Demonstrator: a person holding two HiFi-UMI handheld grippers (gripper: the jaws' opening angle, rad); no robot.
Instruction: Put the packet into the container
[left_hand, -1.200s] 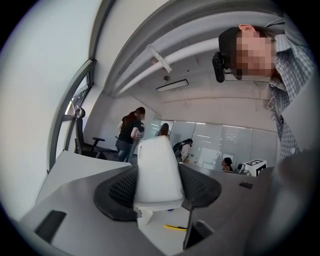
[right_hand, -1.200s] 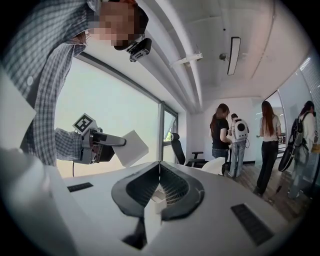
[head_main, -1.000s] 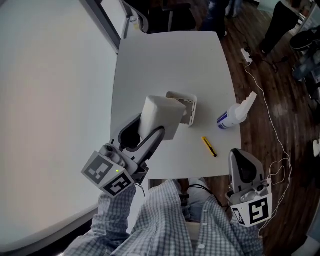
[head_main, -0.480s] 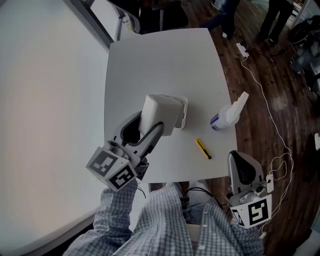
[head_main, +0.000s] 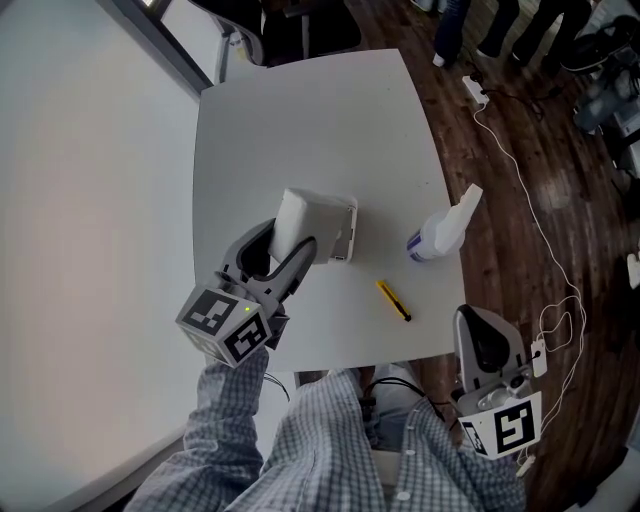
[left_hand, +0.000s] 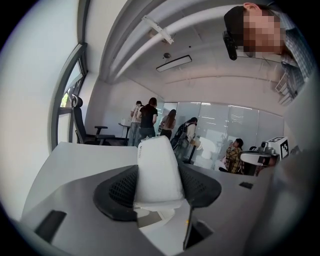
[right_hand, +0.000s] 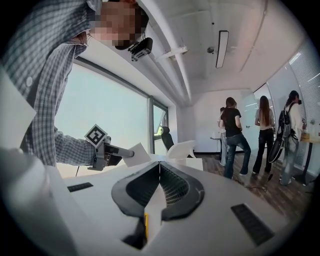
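In the head view my left gripper (head_main: 289, 240) is shut on a white packet (head_main: 300, 222), held upright over the white table (head_main: 300, 120). The packet's far side is up against an open white container (head_main: 347, 228) and hides part of it. In the left gripper view the packet (left_hand: 157, 167) stands wedged between the two dark pads. My right gripper (head_main: 487, 345) hangs off the table's near edge by the person's lap; its jaws are shut with nothing in them (right_hand: 159, 176). From there the left gripper (right_hand: 107, 150) and the packet (right_hand: 136, 153) show at the left.
A white spray bottle (head_main: 441, 225) lies on its side near the table's right edge. A yellow cutter (head_main: 392, 299) lies near the front edge. Cables (head_main: 540, 240) trail over the wooden floor at the right. Several people stand at the far end of the room (right_hand: 240, 135).
The left gripper and packet look a little lower and closer to the container; the head camera has also shifted. The right gripper has stayed put.
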